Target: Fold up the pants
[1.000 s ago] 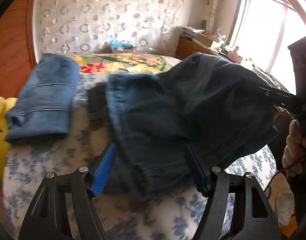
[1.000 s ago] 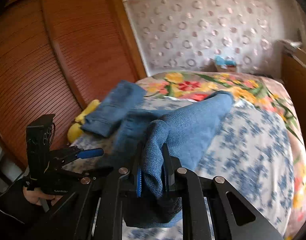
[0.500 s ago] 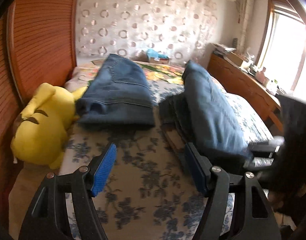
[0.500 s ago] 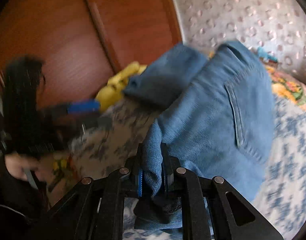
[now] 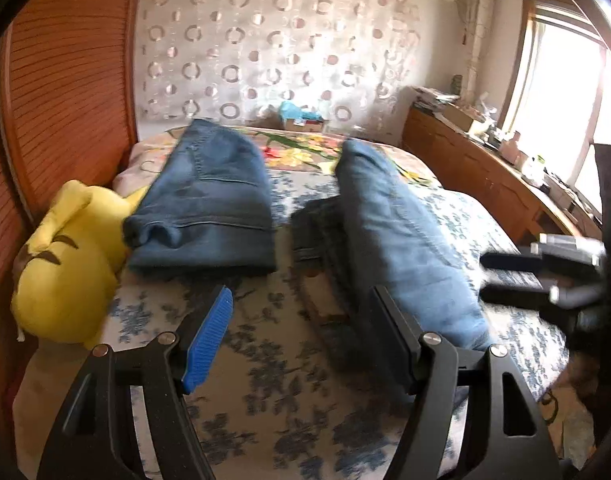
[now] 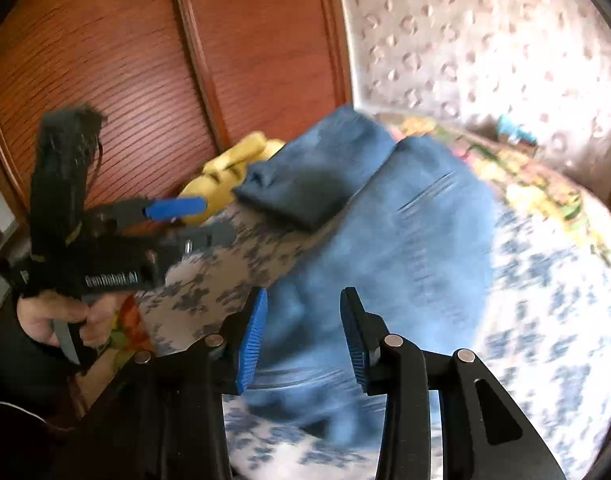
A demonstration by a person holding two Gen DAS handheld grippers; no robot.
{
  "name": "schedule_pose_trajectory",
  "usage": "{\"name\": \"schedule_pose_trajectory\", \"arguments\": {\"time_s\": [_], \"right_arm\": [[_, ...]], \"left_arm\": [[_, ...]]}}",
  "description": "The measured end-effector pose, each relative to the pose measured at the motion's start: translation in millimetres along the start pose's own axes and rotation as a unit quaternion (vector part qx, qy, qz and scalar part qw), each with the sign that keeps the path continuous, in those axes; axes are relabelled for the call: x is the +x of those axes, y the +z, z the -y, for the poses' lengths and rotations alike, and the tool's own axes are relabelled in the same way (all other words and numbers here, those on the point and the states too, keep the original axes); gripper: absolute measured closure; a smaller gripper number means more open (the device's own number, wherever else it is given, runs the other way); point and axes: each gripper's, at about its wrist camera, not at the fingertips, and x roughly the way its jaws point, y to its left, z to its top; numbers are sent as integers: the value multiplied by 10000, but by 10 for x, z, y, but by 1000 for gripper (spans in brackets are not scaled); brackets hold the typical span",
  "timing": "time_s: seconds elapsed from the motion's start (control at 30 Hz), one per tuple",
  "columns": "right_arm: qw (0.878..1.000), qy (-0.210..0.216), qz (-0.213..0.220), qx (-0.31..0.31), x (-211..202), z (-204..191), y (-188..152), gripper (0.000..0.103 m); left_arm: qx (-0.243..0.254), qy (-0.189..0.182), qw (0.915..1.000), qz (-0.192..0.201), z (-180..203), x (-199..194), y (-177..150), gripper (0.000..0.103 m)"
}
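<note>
Denim pants (image 6: 385,248) lie folded on the bed (image 5: 265,380); right tongs (image 6: 303,332) are opening, releasing the cloth still between them; left tongs (image 5: 301,332) stand wide, empty. Next, likely: smoothing the fold.

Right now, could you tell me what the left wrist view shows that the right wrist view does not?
Only the left wrist view shows the window and the wooden dresser. Only the right wrist view shows the person's hand gripping the left gripper. Both show the folded jeans, the jeans being folded and the yellow plush toy; the right gripper is opening, pads clear of the denim.
</note>
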Motion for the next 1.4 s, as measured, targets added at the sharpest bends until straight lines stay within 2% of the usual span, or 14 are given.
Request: {"name": "schedule_pose_trajectory", "arguments": {"time_s": [0.23, 0.37, 0.47, 0.6, 0.73, 0.87, 1.23, 1.4], "right_arm": [[9976, -629, 206, 216, -155, 506, 107, 59], [9967, -694, 154, 396, 119, 704, 229, 49], [9977, -524, 104, 423, 264, 837, 313, 45], [9977, -488, -86, 467, 666, 988, 475, 40], [9970, -491, -327, 500, 955, 1084, 537, 31], [9958, -431, -463, 657, 1060, 1192, 544, 22], [9914, 148, -683, 1103, 1063, 1319, 423, 21], [9898, 407, -623, 1217, 1122, 1374, 381, 23]], "left_arm": [[255, -320, 9990, -156, 323, 257, 63, 32], [389, -242, 9979, -461, 381, 472, 9, 32], [358, -198, 9969, -679, 318, 568, -94, 32], [291, -150, 9957, -868, 256, 625, -212, 32], [89, -231, 9952, -943, 171, 633, -288, 32], [78, -269, 9952, -943, 150, 630, -275, 32], [118, -334, 9953, -903, 135, 743, -97, 32], [141, -361, 9960, -806, 156, 840, -18, 32]]}}
